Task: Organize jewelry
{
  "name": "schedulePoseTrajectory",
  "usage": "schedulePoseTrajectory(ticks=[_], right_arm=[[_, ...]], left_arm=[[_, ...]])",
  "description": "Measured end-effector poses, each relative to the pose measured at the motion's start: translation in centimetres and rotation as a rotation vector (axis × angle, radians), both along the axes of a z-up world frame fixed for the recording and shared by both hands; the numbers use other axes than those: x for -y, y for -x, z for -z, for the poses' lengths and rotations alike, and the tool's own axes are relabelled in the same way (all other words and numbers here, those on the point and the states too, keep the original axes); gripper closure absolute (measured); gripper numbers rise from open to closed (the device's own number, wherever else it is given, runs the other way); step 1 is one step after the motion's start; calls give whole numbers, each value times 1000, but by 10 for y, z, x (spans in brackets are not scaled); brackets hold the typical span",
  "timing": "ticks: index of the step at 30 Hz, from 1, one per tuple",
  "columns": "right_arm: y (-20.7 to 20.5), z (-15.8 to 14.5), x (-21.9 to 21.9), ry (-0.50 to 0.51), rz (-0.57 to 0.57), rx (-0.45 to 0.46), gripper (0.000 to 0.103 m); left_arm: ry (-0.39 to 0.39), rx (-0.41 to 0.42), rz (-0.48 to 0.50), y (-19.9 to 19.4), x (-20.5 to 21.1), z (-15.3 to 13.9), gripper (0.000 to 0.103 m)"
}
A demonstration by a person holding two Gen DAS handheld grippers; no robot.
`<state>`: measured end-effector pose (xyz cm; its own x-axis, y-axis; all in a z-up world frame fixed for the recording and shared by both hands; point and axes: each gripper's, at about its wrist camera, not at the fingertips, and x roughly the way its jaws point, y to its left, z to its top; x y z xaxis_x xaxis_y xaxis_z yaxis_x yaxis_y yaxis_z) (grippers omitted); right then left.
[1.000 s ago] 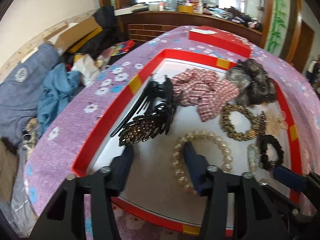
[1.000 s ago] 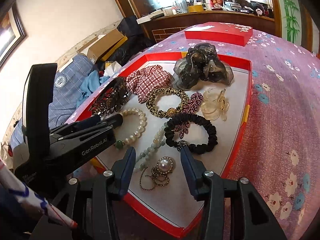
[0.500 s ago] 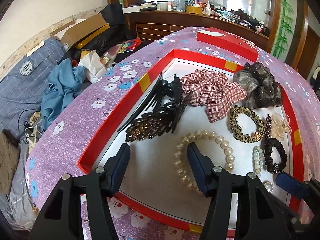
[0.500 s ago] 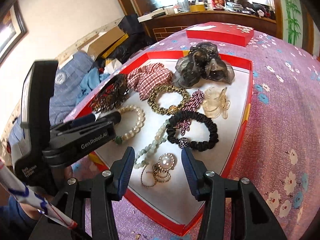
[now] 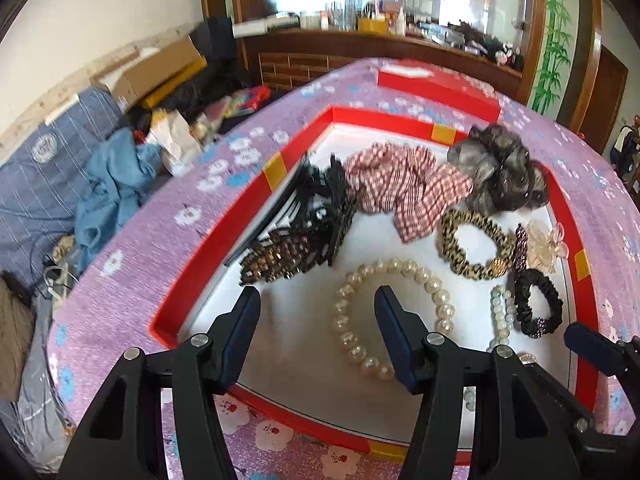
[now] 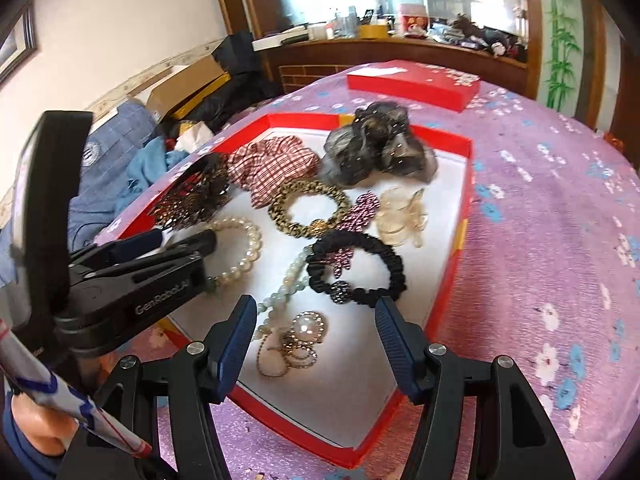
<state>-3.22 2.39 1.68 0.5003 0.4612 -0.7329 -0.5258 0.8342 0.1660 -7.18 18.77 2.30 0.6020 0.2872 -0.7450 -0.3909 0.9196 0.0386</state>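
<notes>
A red-rimmed white tray (image 5: 208,264) (image 6: 452,256) holds the jewelry. A pearl bracelet (image 5: 394,314) (image 6: 244,248), black hair claws (image 5: 296,236), a plaid scrunchie (image 5: 400,184) (image 6: 272,168), a grey scrunchie (image 5: 500,168) (image 6: 376,148), a leopard hair tie (image 5: 474,244) (image 6: 310,210), a black hair tie (image 5: 538,304) (image 6: 356,268), a green bead string (image 6: 284,284) and a pearl brooch with chain (image 6: 300,336) lie in it. My left gripper (image 5: 316,328) is open above the tray's near left, beside the pearl bracelet. My right gripper (image 6: 316,340) is open above the brooch. Both are empty.
A closed red box (image 5: 436,88) (image 6: 412,80) lies on the purple flowered cloth (image 6: 540,240) behind the tray. Clothes, cardboard boxes and bags (image 5: 120,152) are piled to the left of the table. A wooden counter (image 5: 360,44) runs along the back.
Both grippers have drawn back and up from the tray, so more of it and the room shows. Both stay open. The jewelry has not moved.
</notes>
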Motion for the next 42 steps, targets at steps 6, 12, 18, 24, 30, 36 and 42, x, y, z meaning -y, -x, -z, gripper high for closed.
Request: schedulePoseTrajectory(ticks=[6,12,18,24,30,36,42], right_arm=[[12,-9,4,32,71,105,37],[25,-23,23,44,218,203,29],[59,-43,28,126,293,321,15],[86,-54,26,149,297,414,11],[92,-47,31,156,311,433,10],[86,-32,38,165,309,402,10],[93,-35,45,106,307,432,9]], left_arm=[[-20,100,10,15,3,-11,43],[-20,229,-64,46,-1,-26,34],[26,295,-78,98,-3,-45,18],[-33,332,-114,132,-2,-68,6],[-113,305,-130,143,10,-66,3],[-149,259,-91,136,25,-58,2],[-149,271,-79,137,32,-56,2]])
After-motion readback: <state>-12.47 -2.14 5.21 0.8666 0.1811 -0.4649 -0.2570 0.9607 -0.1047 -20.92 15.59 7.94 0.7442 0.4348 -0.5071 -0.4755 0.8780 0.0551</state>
